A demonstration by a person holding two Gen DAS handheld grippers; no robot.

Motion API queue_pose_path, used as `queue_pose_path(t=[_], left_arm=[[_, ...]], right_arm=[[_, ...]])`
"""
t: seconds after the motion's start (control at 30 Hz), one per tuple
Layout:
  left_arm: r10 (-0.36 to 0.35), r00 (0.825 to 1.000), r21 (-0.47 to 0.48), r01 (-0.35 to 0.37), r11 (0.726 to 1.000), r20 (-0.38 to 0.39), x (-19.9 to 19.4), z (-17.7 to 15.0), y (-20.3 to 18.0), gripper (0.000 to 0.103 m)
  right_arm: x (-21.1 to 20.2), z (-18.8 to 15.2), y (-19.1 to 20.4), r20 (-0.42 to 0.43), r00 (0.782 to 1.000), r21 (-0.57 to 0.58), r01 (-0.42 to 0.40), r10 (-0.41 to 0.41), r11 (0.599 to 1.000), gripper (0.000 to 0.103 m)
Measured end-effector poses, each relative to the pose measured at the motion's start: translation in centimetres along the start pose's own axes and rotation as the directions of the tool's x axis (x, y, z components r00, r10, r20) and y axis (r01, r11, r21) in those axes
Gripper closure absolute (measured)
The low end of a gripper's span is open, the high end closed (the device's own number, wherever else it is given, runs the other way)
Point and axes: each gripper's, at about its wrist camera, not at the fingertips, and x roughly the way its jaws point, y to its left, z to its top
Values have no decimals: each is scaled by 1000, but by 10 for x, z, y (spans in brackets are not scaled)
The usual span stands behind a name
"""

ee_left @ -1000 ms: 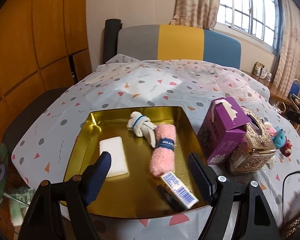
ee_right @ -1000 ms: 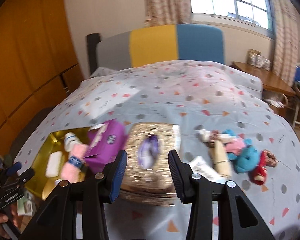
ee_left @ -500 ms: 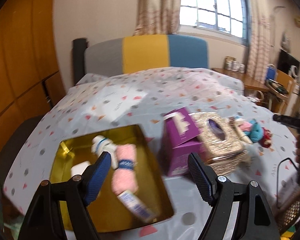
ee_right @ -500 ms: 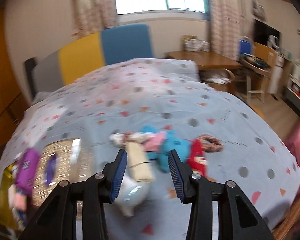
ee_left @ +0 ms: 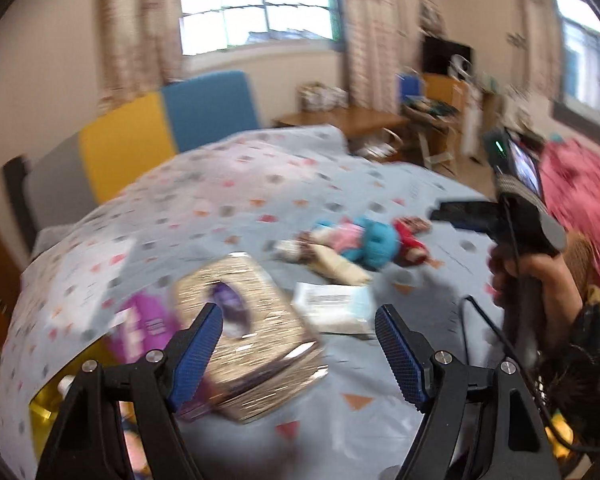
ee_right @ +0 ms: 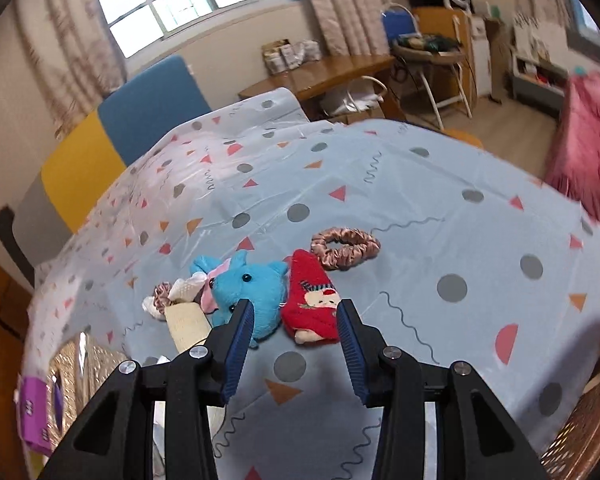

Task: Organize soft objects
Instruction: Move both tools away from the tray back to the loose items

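A heap of soft things lies on the patterned tablecloth: a blue plush toy [ee_right: 256,292], a red Christmas sock [ee_right: 314,300], a pink satin scrunchie [ee_right: 345,249], a cream cloth roll [ee_right: 186,326] and white socks [ee_right: 188,286]. My right gripper [ee_right: 294,350] hovers just in front of the blue plush and the red sock, open, nothing between its fingers. In the blurred left wrist view my left gripper [ee_left: 298,350] stands open and empty above a gold tissue box [ee_left: 246,336] and a white tissue pack [ee_left: 334,306]; the same heap [ee_left: 364,242] lies beyond, with the right gripper's handle [ee_left: 516,220] in a hand.
A purple box [ee_left: 144,330] stands left of the gold tissue box, and a corner of the gold tray [ee_left: 46,412] shows at the lower left. A grey, yellow and blue headboard [ee_right: 112,136] backs the table; a wooden desk [ee_right: 328,70] and chairs stand behind.
Both grippers have swung right: the left view left the gold tray for the tissue box and the heap; the right gripper went from over the tissue box down to the blue plush and red sock.
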Motion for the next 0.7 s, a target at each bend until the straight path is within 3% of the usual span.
queue_pose_path(t=[0.2, 0.27, 0.33, 0.47, 0.53, 0.7], left_arm=[[-132, 988, -4, 132, 991, -81, 31, 2, -35, 32], [-150, 985, -10, 150, 989, -88, 30, -4, -38, 32], [-163, 983, -20, 162, 987, -89, 27, -13, -34, 32], [-176, 979, -83, 168, 982, -103, 23, -31, -19, 32], [-174, 979, -108, 163, 981, -103, 20, -38, -11, 32], [-177, 980, -149, 162, 976, -91, 11, -47, 5, 32]], right_arm=[[4, 2, -10, -37, 997, 66, -67, 69, 996, 60], [15, 1, -1, -126, 981, 26, -148, 150, 989, 60], [24, -1, 24, -217, 952, -112, -243, 215, 963, 60], [36, -18, 77, -387, 889, -383, -395, 243, 835, 60], [42, -29, 102, -425, 882, -506, -420, 207, 753, 60], [63, -49, 136, -490, 863, -652, -457, 124, 605, 60]])
